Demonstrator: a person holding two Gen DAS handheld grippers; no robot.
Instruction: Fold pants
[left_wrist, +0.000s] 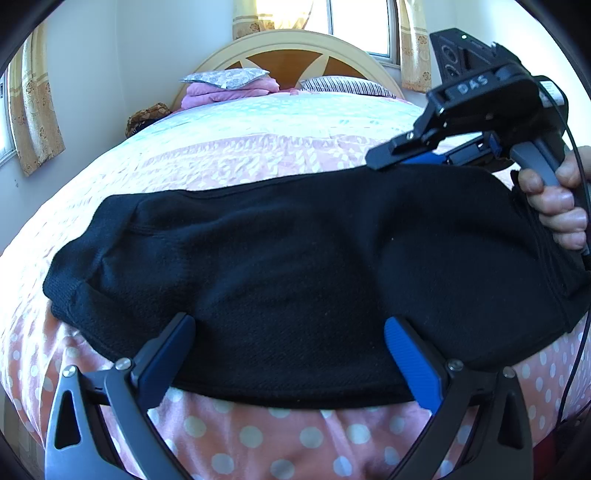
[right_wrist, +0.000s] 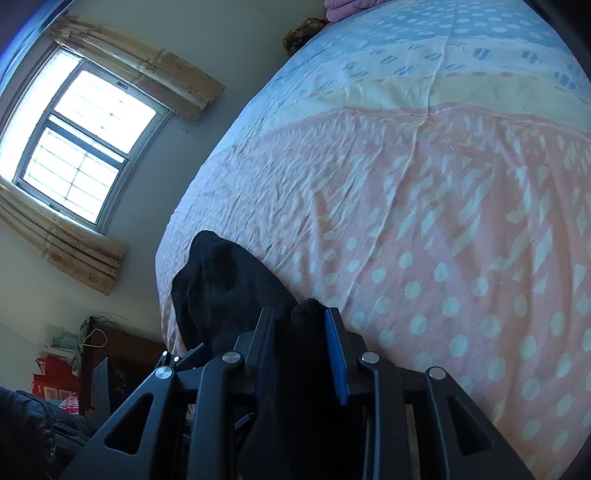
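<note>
Black pants (left_wrist: 280, 266) — polka-dot bedspread (left_wrist: 258, 435) beneath, pillows (left_wrist: 343, 85) beyond.

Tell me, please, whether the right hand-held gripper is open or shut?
Shut on the black pants: the right hand-held gripper has its jaws close together with a bunch of dark fabric pinched between them.

Black pants (left_wrist: 295, 266) lie across a pink, white-dotted bedsheet (left_wrist: 258, 435); blue gripper pads (left_wrist: 413, 358) at lower right.
</note>
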